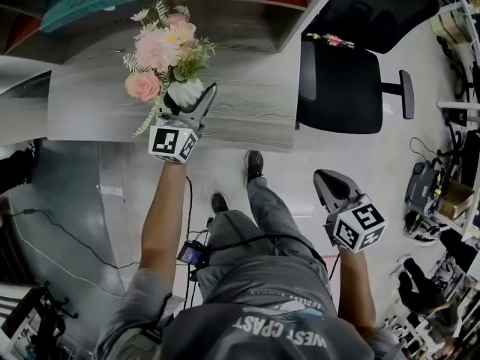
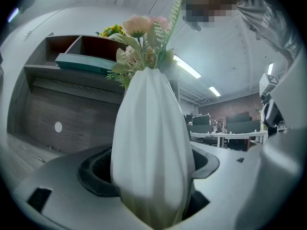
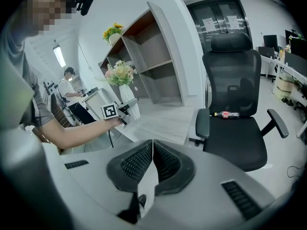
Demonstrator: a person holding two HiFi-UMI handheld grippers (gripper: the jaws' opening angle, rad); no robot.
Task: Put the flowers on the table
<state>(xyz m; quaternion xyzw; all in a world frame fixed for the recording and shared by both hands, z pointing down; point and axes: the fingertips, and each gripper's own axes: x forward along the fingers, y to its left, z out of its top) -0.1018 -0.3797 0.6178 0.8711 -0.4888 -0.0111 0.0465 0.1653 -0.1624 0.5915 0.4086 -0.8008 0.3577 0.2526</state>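
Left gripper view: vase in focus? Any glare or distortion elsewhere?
Left gripper view: white vase soft at its base, sharper near the flowers; ceiling strip lights blown out. Right gripper view: heavy fisheye, dark corners, office chair crisp. Head view: flat light.

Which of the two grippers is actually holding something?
The left gripper: its jaws are clamped on the white vase of pink flowers near the table edge. The right gripper is shut with nothing between its jaws.
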